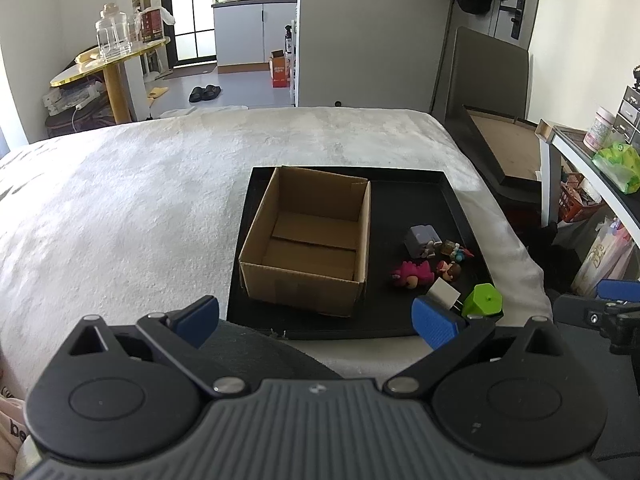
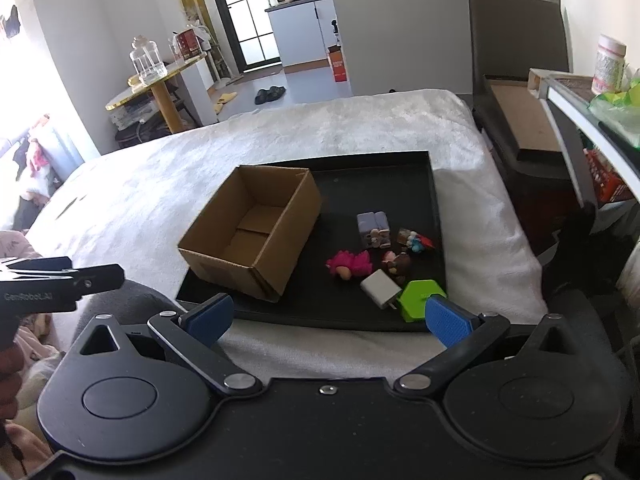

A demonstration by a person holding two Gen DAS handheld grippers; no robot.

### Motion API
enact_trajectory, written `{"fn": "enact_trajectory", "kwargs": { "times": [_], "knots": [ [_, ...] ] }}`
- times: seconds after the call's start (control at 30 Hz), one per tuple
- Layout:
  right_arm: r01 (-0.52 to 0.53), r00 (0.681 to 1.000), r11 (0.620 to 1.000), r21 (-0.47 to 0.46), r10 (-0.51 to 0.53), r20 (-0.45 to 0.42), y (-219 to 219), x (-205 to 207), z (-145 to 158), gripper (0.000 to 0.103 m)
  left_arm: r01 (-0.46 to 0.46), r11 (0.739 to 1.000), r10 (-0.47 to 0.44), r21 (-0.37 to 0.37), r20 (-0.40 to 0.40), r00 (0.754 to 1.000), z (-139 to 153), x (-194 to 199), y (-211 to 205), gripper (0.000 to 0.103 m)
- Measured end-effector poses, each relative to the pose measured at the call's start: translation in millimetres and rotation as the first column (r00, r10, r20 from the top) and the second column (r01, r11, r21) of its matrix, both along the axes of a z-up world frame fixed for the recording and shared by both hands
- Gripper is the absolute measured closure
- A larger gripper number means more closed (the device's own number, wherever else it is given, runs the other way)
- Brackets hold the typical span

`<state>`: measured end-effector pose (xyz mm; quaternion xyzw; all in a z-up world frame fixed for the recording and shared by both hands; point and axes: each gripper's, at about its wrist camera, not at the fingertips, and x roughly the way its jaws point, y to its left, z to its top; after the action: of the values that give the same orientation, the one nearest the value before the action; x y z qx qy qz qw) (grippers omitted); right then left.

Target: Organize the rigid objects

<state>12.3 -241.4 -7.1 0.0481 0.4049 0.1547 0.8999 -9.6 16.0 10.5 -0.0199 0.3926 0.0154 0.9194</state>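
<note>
Both grippers hang back from the work, spread wide and carrying nothing. Seen from the left wrist, the left gripper (image 1: 316, 320) hovers short of the near edge of the black tray (image 1: 420, 190), which lies on a white blanket (image 1: 140, 200). Its blue pads (image 1: 434, 320) are far apart, probably so it is ready for whichever item comes first. An open cardboard box (image 1: 308, 240) stands on the left half of the tray, upright and with nothing in it; it looks like the intended container. The small items lie loose on the tray's right half, just beside the box: a grey block toy (image 1: 420, 240), a pink figure (image 1: 412, 274), a brown figure (image 1: 450, 270), a white charger (image 1: 444, 292) and a green hexagonal piece (image 1: 484, 300).

From the right wrist, the right gripper (image 2: 330, 318) also sits back from the tray's near rim (image 2: 320, 322), fingers parted and unloaded. It faces the cluster more squarely, and its right pad (image 2: 448, 324) overlaps the green piece (image 2: 420, 298) in view; whether they touch, I cannot tell. The charger (image 2: 380, 288) and green piece lie nearest, so they seem the likely first picks. No item is in the box (image 2: 252, 236) yet.
</note>
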Motion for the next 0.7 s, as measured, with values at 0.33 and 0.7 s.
{"fn": "enact_trajectory", "kwargs": {
  "times": [0.33,0.7],
  "knots": [
    [-0.004,1.0,1.0,0.001,0.004,-0.003,-1.4,0.4,3.1,0.0,0.02,1.0,-0.02,0.008,-0.007,1.0,-1.5,0.0,-6.0,0.001],
    [-0.005,1.0,1.0,-0.004,0.005,-0.009,-0.3,0.7,1.0,0.0,0.022,1.0,-0.022,0.01,-0.012,1.0,-4.4,0.7,-5.2,0.001]
  ]
}}
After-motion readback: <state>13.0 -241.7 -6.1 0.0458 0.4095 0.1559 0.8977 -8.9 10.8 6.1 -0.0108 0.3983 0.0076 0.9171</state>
